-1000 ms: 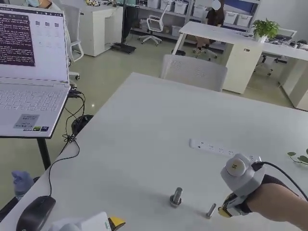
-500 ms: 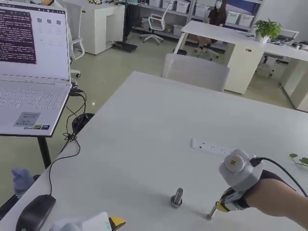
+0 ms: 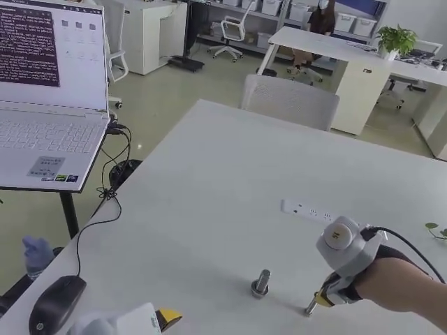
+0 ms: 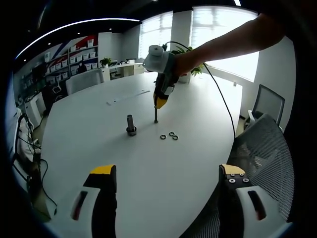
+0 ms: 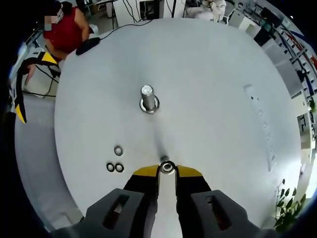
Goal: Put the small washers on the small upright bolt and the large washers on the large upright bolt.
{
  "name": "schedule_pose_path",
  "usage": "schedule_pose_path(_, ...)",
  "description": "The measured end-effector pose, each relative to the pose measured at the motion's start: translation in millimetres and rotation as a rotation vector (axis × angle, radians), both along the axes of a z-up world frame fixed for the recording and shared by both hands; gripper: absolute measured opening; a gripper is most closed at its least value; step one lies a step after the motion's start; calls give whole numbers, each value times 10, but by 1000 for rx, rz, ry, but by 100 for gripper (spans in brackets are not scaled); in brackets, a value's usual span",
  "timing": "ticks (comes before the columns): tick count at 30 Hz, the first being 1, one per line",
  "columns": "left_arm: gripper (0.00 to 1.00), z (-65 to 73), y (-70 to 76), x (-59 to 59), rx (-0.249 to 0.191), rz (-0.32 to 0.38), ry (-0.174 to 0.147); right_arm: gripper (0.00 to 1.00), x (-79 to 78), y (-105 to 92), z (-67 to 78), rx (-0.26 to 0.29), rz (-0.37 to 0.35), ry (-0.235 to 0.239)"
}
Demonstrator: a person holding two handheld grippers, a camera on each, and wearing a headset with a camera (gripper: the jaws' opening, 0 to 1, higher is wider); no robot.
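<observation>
Between the closed jaws of the right hand-held gripper (image 5: pixel 167 171) a washer (image 5: pixel 167 167) is pinched atop the small upright bolt (image 4: pixel 156 115); the large upright bolt (image 5: pixel 148 100) is seen ahead. The left hand-held gripper (image 4: pixel 166 173) is spread open.

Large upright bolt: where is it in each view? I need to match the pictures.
Head view: the large upright bolt is at bottom centre, left of the right gripper.
Left gripper view: the bolt is centre-left, left of the small bolt.
Right gripper view: the bolt is upper centre, beyond the jaws.
Shared landmark: the small bolt at the right gripper's tips.
</observation>
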State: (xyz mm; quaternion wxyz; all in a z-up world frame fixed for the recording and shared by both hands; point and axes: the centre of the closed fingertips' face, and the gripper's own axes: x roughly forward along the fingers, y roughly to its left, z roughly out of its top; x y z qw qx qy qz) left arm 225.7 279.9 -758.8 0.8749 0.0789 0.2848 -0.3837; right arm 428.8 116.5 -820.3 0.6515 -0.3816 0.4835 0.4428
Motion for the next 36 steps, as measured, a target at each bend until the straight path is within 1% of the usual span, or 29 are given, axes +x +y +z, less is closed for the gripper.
schedule_pose_path(3,85,12,-11,6,-14,6,-1,13,-7,20,0,9,-1,-1)
schedule_pose_path(7,84,-16,-10,-19,3,-4,4,13,-3,18,-23,-1,3,-2)
schedule_pose_path(10,84,-21,-6,-28,-1,-6,8,13,-4,20,-23,-2,3,-1)
schedule_pose_path(12,83,-39,4,-34,6,-7,12,13,16,16,-40,-1,1,-1)
schedule_pose_path(17,83,-66,14,-42,9,-9,21,13,-6,19,-60,-5,2,4)
schedule_pose_path(21,82,-55,8,-32,8,-9,20,13,-16,24,-98,-6,-1,12)
schedule_pose_path(24,82,-31,-15,-33,-5,-6,17,13,-16,35,-120,-6,4,12)
schedule_pose_path(27,83,-47,-37,-45,0,-12,20,13,-2,33,-150,-9,7,12)
schedule_pose_path(32,82,-53,-47,-36,-5,-14,23,13,-10,30,-169,-15,12,17)
schedule_pose_path(36,82,-73,-42,-21,-5,-15,27,13,0,24,-228,-20,13,22)
